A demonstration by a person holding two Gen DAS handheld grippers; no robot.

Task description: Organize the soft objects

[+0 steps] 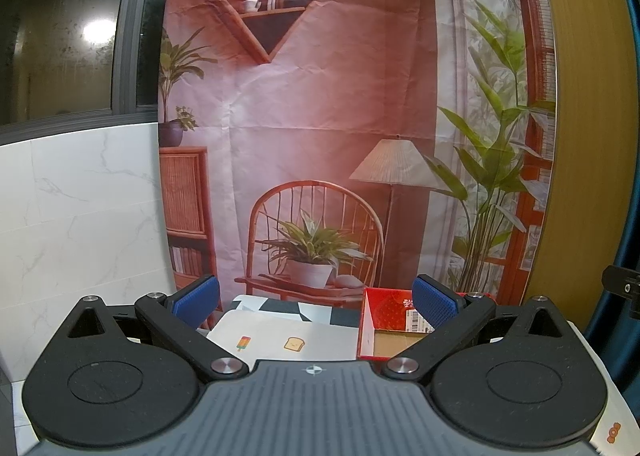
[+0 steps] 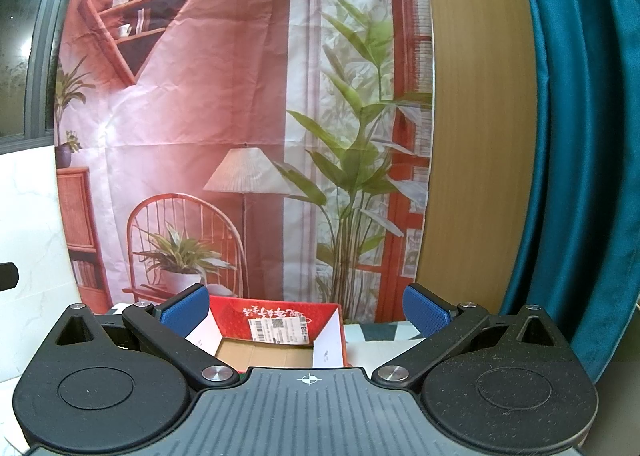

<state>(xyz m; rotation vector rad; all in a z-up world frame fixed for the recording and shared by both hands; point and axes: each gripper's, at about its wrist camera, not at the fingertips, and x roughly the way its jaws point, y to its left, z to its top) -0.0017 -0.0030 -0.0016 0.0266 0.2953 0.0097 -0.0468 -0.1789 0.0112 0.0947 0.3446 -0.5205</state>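
Both tools are released and grasp nothing: left gripper [image 1: 316, 298], right gripper [image 2: 306, 308]. No soft objects are visible. The open red box [image 2: 276, 330], apparently empty, sits at 12 o'clock of the right gripper. Tilt downward to locate items first.

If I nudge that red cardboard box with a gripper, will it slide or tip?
The red box looks empty, with brown cardboard floor showing, so it is probably light and would slide easily. Its upright open flaps seem thin and may bend if pushed. Being low and wide, it seems unlikely to tip.
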